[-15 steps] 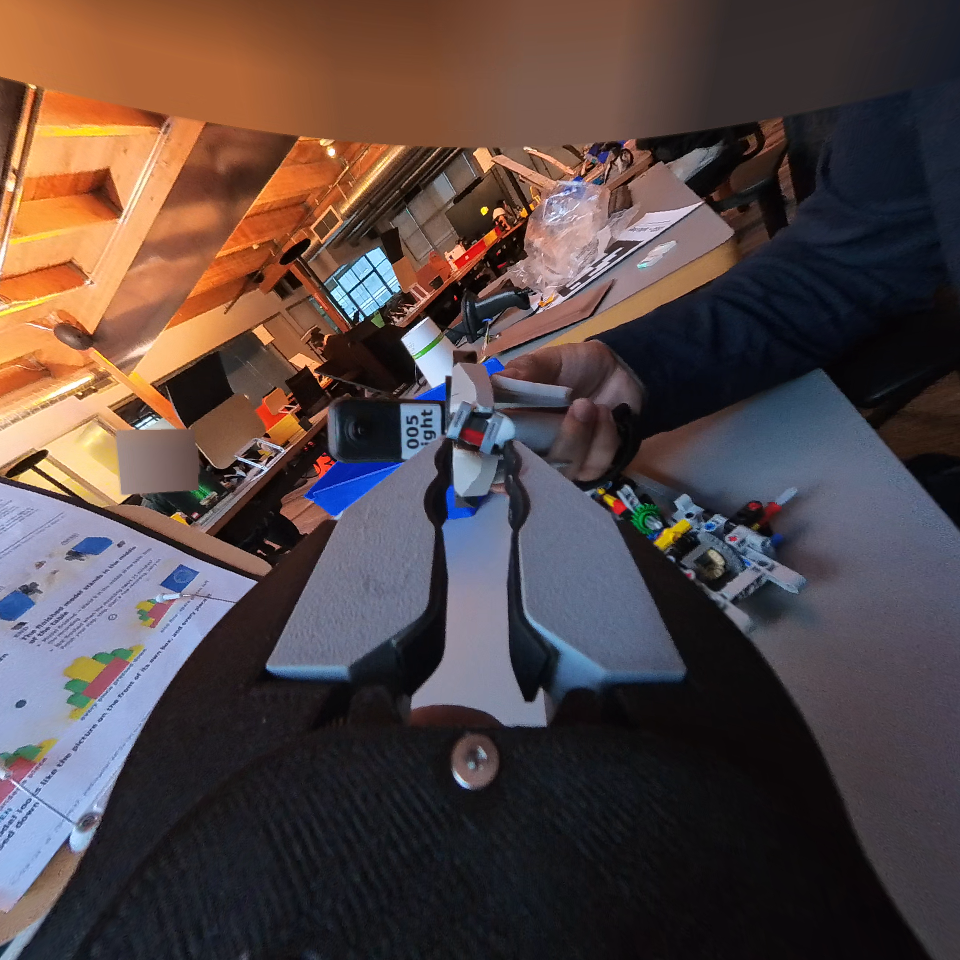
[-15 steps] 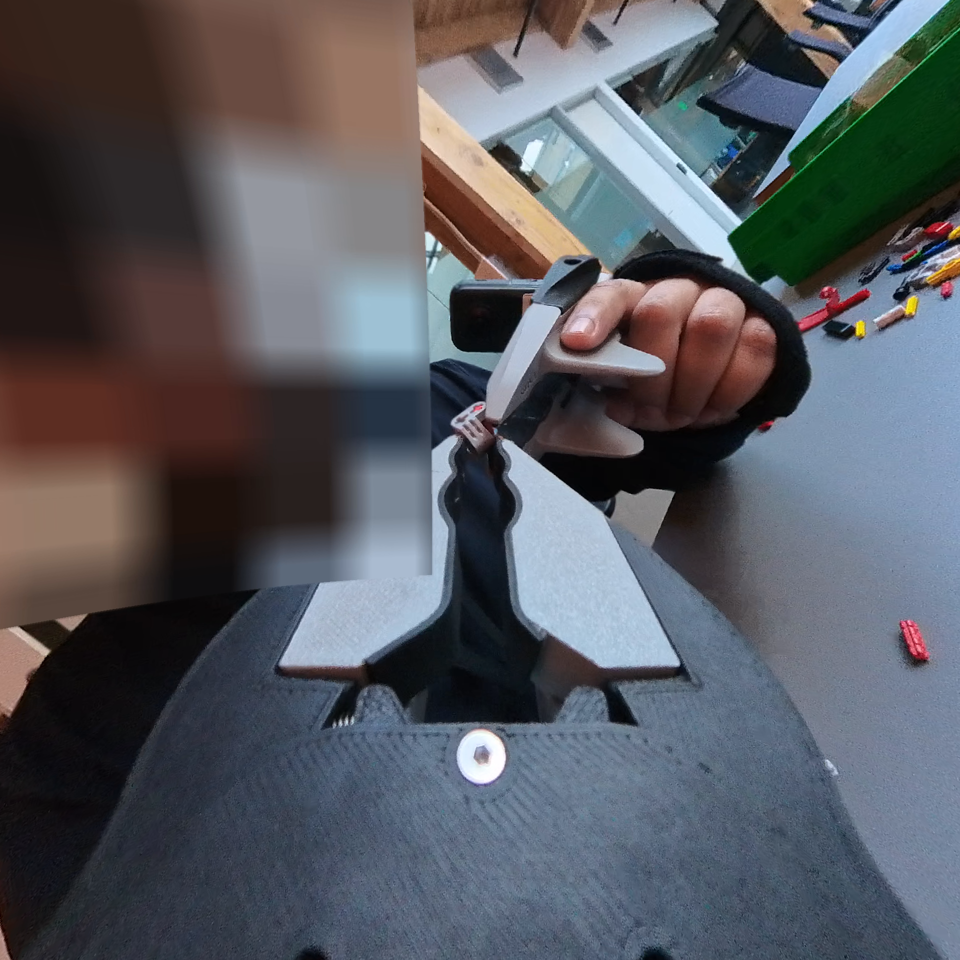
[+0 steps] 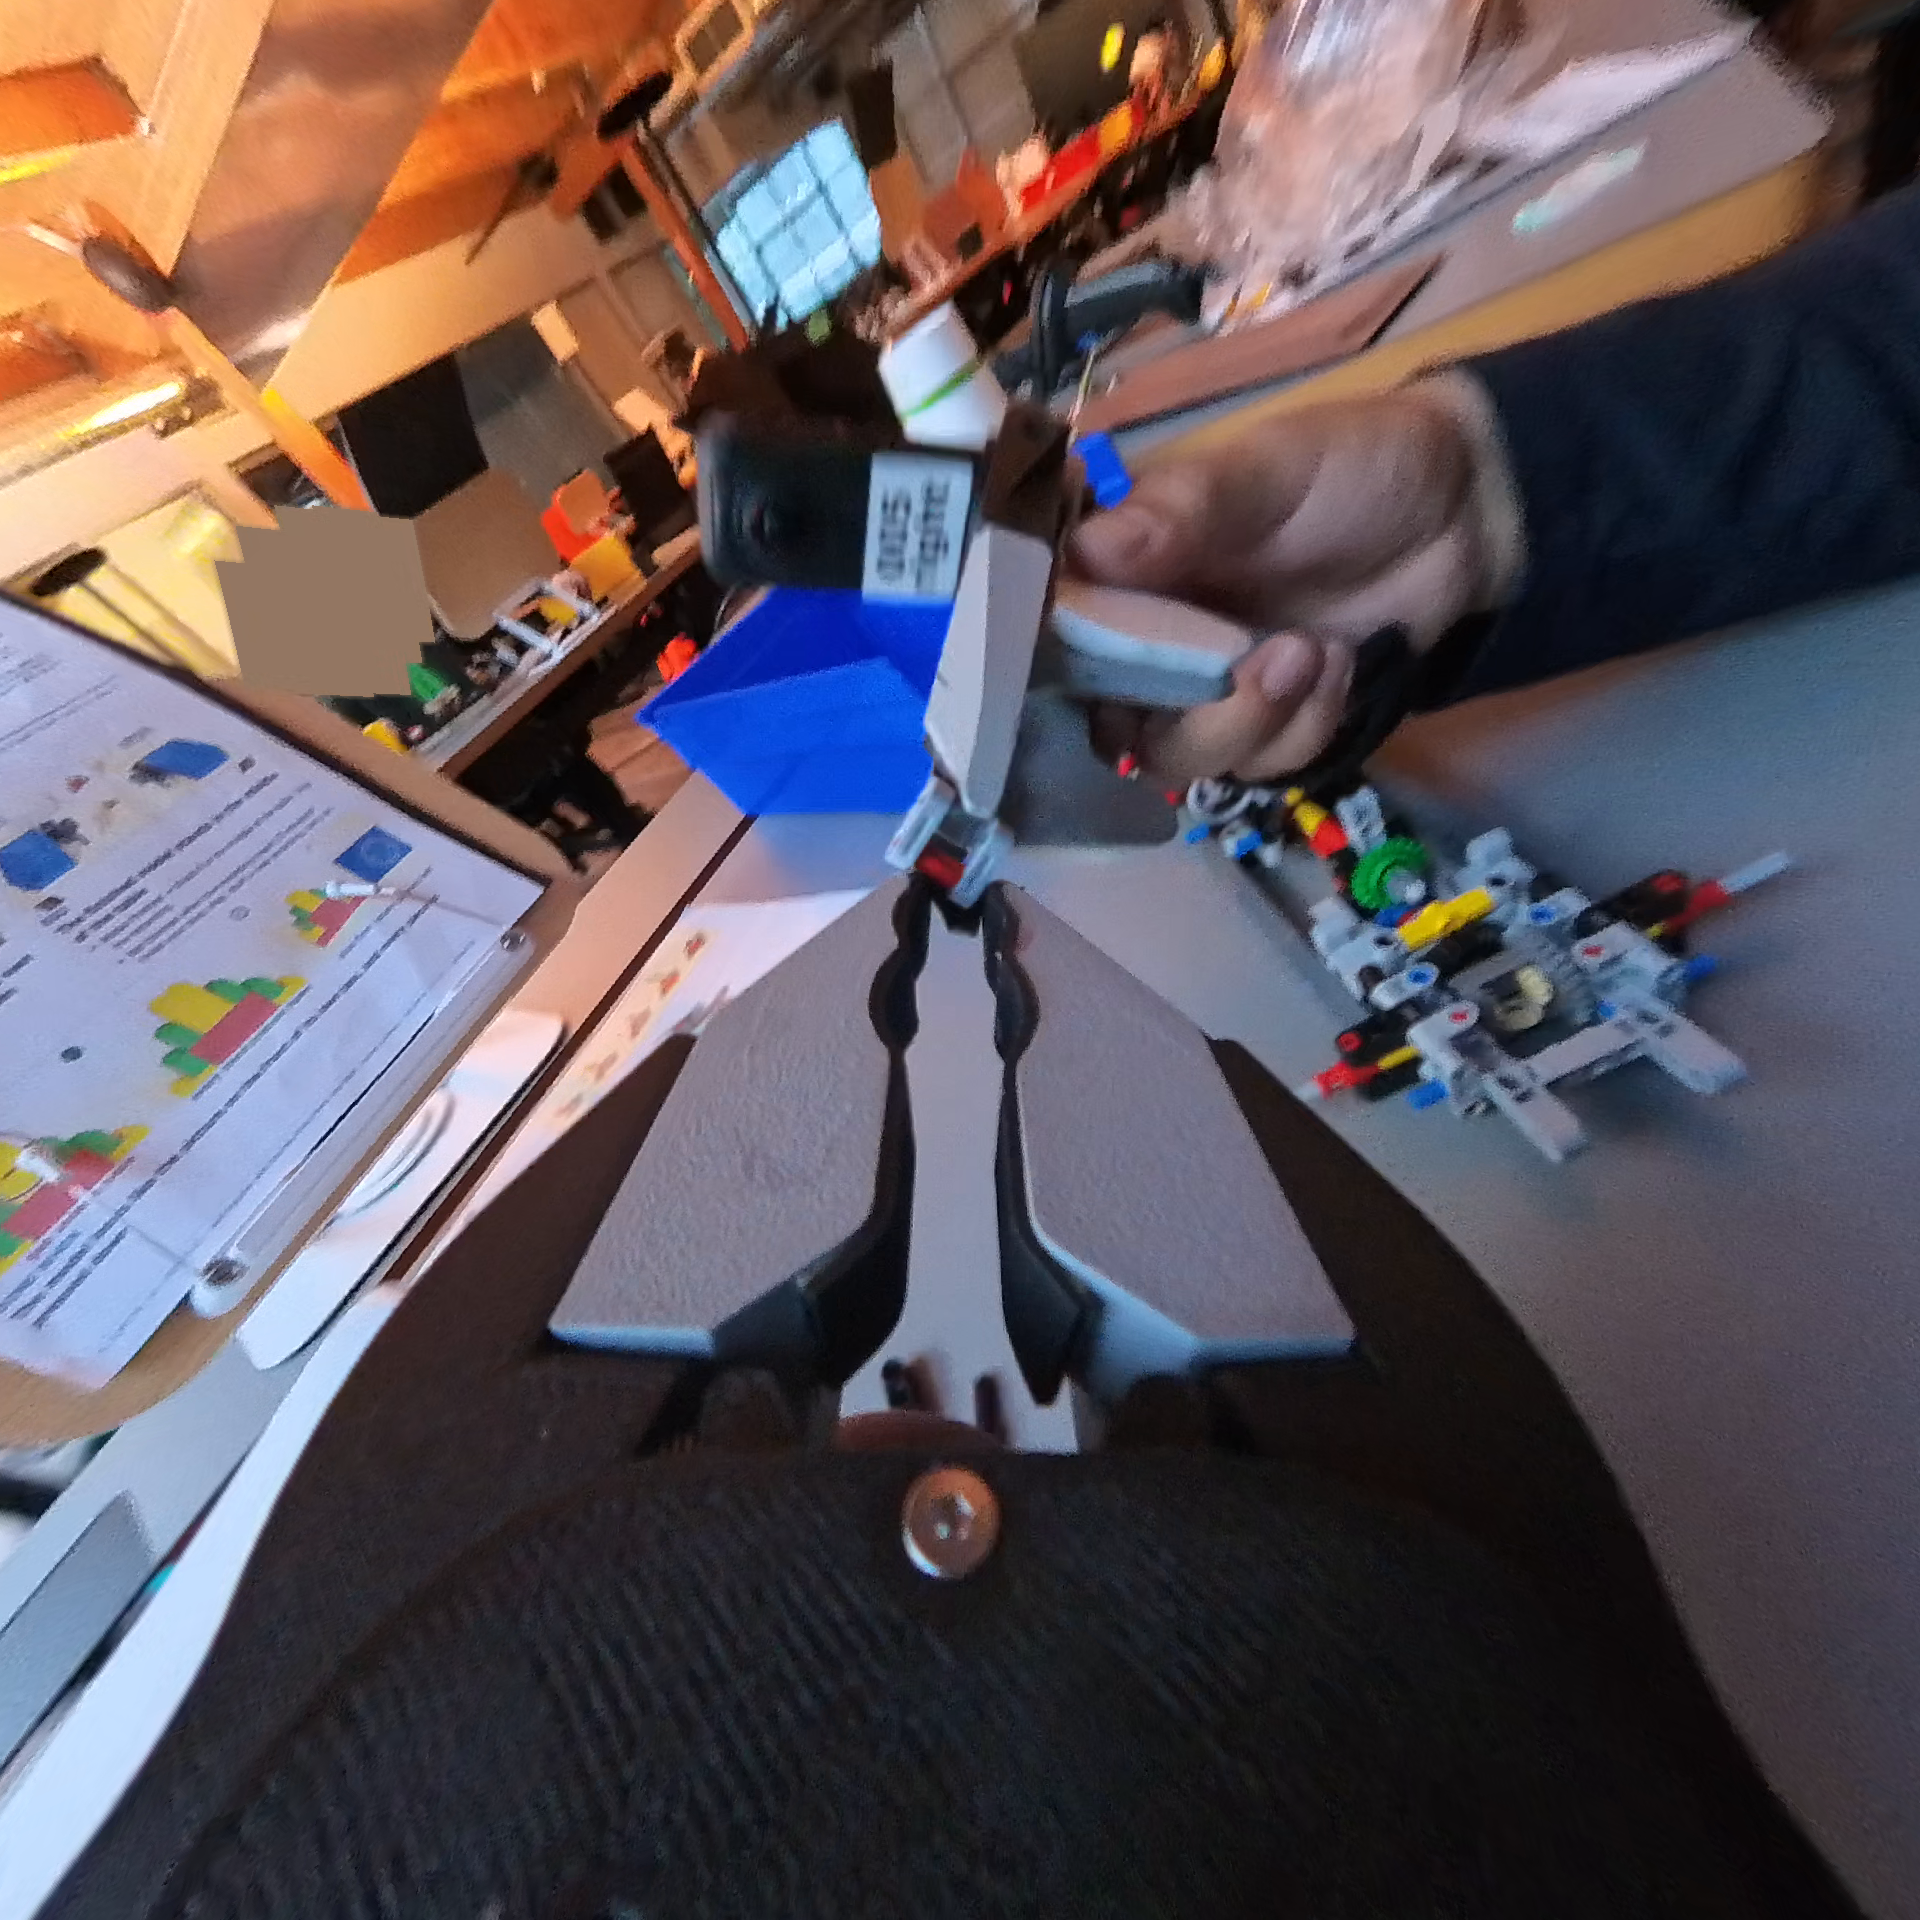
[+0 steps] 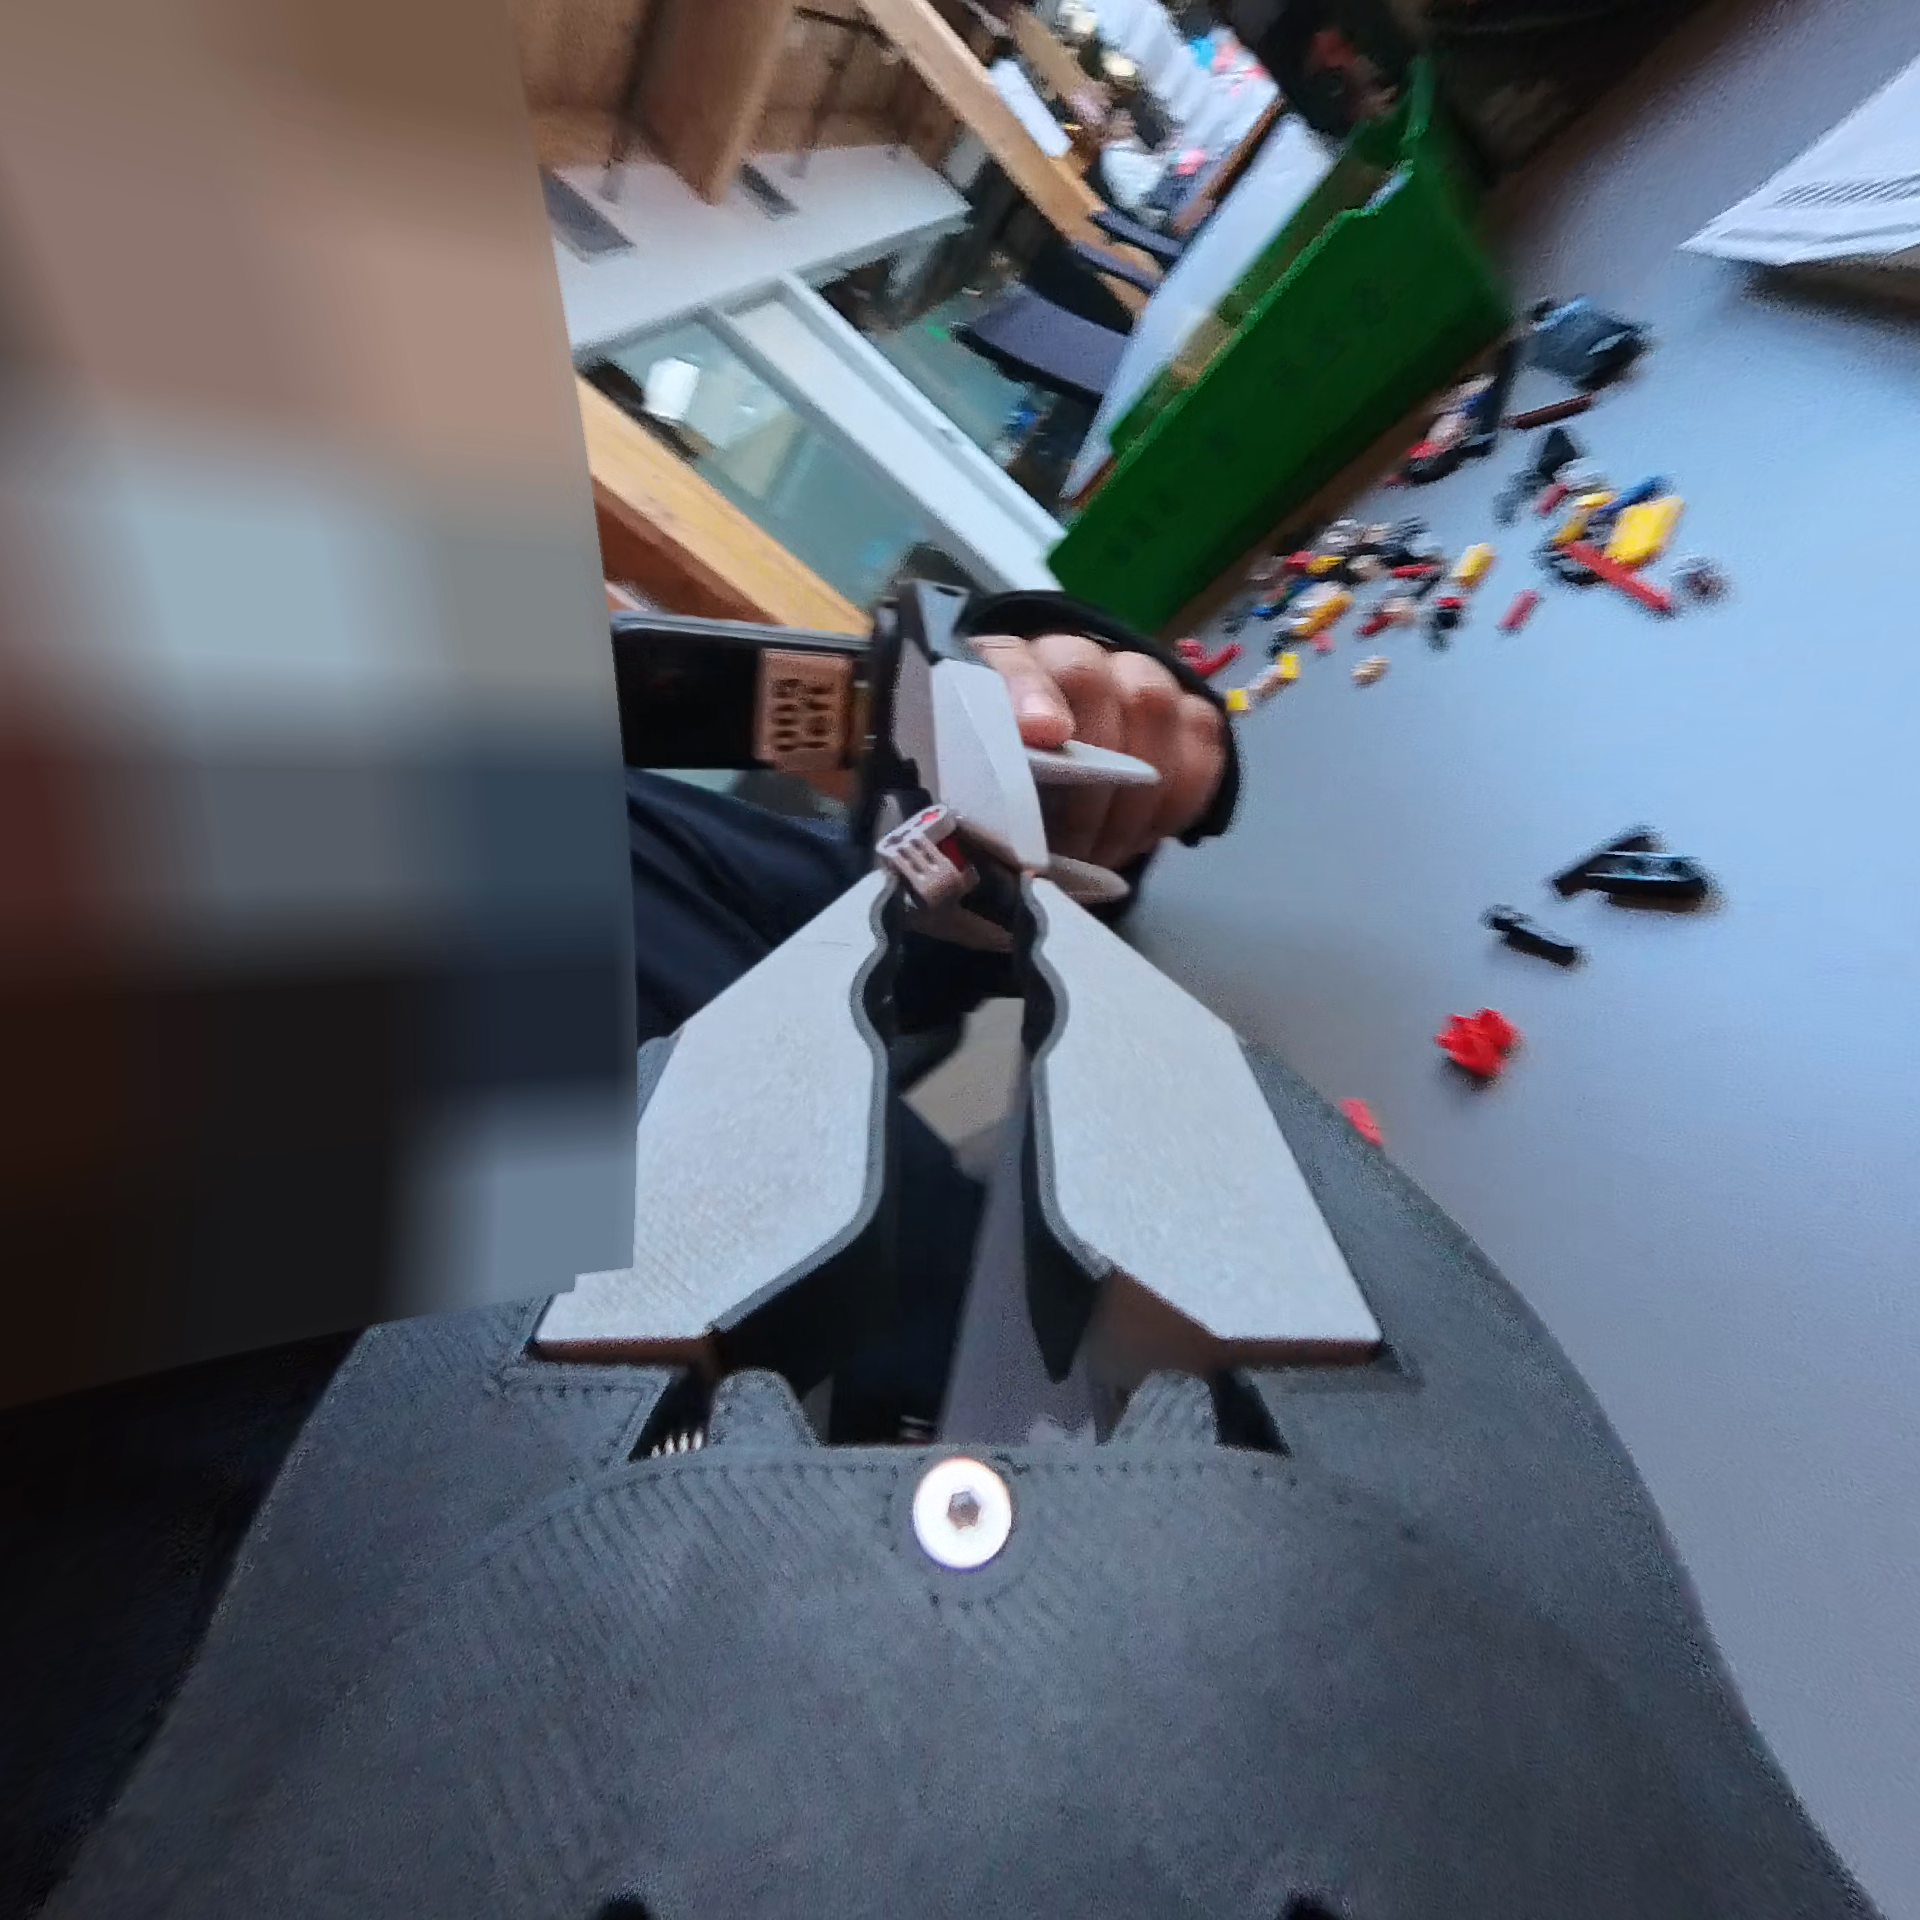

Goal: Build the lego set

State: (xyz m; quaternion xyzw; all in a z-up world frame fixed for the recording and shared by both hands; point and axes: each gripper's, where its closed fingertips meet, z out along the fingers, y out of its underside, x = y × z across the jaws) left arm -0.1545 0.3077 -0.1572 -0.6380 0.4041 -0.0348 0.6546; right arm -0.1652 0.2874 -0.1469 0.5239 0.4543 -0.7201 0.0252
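A small grey and red building piece [image 3: 948, 847] is up in the air between the two grippers, which face each other tip to tip. My left gripper [image 3: 953, 906] is shut on the piece's dark lower end. In the left wrist view one grey finger [image 3: 987, 644] of the right gripper comes down onto the top of the piece. In the right wrist view the piece [image 4: 920, 847] sits by my right gripper's [image 4: 956, 894] left fingertip. There is a gap to that gripper's other pad, so it is open. A finger [image 4: 966, 748] of the left gripper reaches in from above. A hand holds each gripper.
A partly built model [image 3: 1486, 987] lies on the grey table [image 3: 1714, 1351] to the right. A blue bin [image 3: 810, 717] stands behind, and an instruction sheet [image 3: 208, 935] is at the left. A green crate [image 4: 1278, 416], scattered loose pieces [image 4: 1403, 582], black parts [image 4: 1631, 868] and a red part [image 4: 1475, 1039] lie on the table.
My right gripper's jaws have widened and no longer press on the piece. My left gripper's jaws have narrowed onto it. Both grippers have tilted down toward the table.
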